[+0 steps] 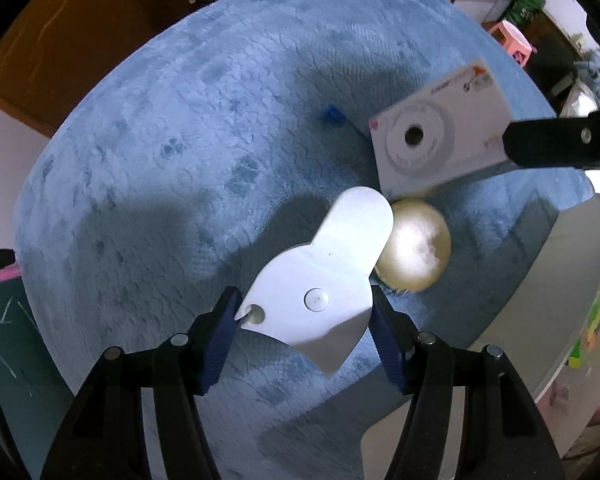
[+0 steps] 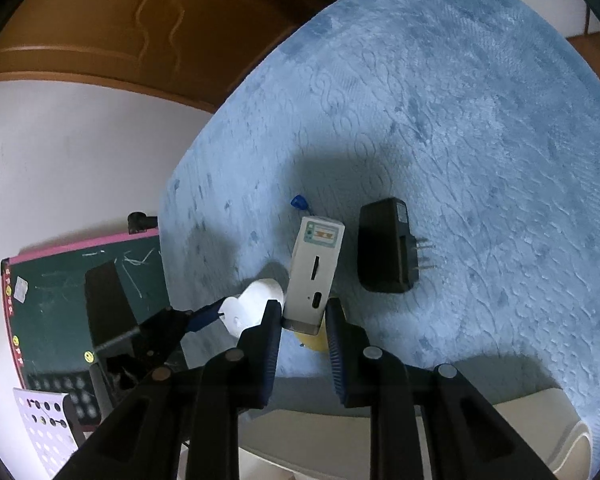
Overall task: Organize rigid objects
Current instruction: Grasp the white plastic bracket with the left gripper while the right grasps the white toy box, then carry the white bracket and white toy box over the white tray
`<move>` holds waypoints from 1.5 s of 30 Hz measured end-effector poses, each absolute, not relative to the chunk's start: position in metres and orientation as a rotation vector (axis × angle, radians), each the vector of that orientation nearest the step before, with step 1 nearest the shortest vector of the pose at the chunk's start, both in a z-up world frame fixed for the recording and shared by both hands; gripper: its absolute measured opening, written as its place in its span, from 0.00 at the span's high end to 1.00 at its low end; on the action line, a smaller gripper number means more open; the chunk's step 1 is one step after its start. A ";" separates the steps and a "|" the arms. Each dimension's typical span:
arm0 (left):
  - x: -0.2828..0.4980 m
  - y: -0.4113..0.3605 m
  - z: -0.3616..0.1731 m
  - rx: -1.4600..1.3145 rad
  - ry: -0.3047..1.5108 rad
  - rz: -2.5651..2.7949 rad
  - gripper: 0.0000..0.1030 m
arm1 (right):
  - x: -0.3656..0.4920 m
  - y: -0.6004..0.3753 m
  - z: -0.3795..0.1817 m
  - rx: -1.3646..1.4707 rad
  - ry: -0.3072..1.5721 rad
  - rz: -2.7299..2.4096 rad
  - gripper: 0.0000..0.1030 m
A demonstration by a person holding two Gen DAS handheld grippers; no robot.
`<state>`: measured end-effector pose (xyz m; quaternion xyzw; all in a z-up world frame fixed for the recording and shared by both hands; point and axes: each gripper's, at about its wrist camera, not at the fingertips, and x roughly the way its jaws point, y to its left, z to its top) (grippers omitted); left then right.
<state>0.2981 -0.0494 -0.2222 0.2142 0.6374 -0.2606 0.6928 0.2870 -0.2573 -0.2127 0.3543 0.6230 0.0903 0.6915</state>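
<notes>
we are mid-carry, our left gripper (image 1: pixel 304 312) clamped on a flat white paddle-shaped plastic piece (image 1: pixel 324 276) and our right gripper (image 2: pixel 303 312) on a white camera-printed box (image 2: pixel 316 268) above the blue plush blanket (image 2: pixel 460 120), so next we judge each needs a tidy spot near the black plug-in charger (image 2: pixel 388 246).

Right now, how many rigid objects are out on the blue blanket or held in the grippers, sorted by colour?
White: 2, the flat white tool and the white camera
Black: 1, the black charger
Yellowish: 1, the round object
Blue: 1, the small blue piece
Total: 5
</notes>
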 end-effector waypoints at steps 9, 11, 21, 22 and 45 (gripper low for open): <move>0.303 -0.031 -0.196 0.404 1.418 -0.494 0.36 | 0.277 -0.253 -0.196 0.739 1.378 0.205 0.79; 0.301 -0.029 -0.191 0.388 1.422 -0.471 0.36 | 0.276 -0.251 -0.192 0.728 1.374 0.205 0.79; 0.270 -0.041 -0.152 0.308 1.382 -0.443 0.36 | 0.263 -0.242 -0.163 0.663 1.351 0.215 0.80; 0.268 -0.042 -0.149 0.302 1.382 -0.444 0.36 | 0.261 -0.241 -0.159 0.655 1.347 0.217 0.80; 0.173 -0.032 -0.071 0.120 1.262 -0.391 0.36 | 0.148 -0.235 -0.036 0.592 1.174 0.244 0.80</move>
